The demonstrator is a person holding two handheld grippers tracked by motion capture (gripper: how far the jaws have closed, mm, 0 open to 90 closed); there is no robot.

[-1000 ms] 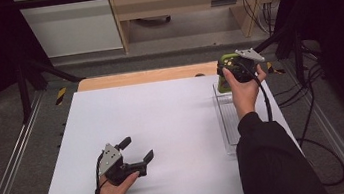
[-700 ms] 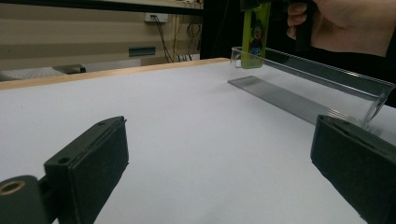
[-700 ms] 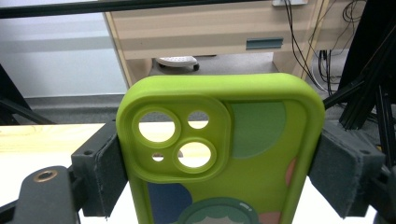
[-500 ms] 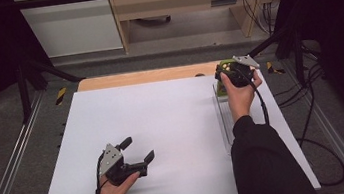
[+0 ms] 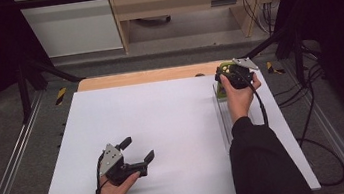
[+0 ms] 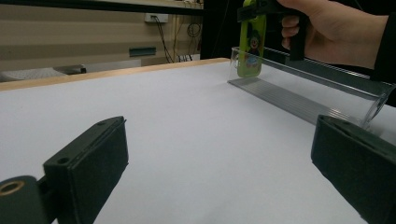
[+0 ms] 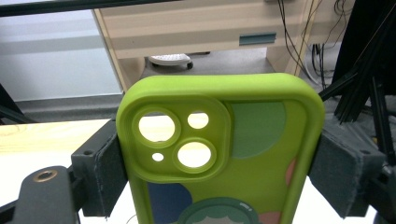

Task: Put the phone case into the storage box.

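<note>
At the far right corner of the white desk (image 5: 164,128), the right claw (image 5: 231,75) holds a lime-green phone case (image 7: 219,154) upright, its two pads pressed against the case's long edges. The case's lower end sits at the far end of a clear plastic tray (image 6: 303,88), seemingly inside it; whether it touches the floor of the tray cannot be told. The left claw (image 5: 135,155) rests near the desk's front edge, jaws wide apart and empty. Judged step: setting the case into the tray. Done well, the case goes down square to the tray walls, with release only once its lower edge is seated.
</note>
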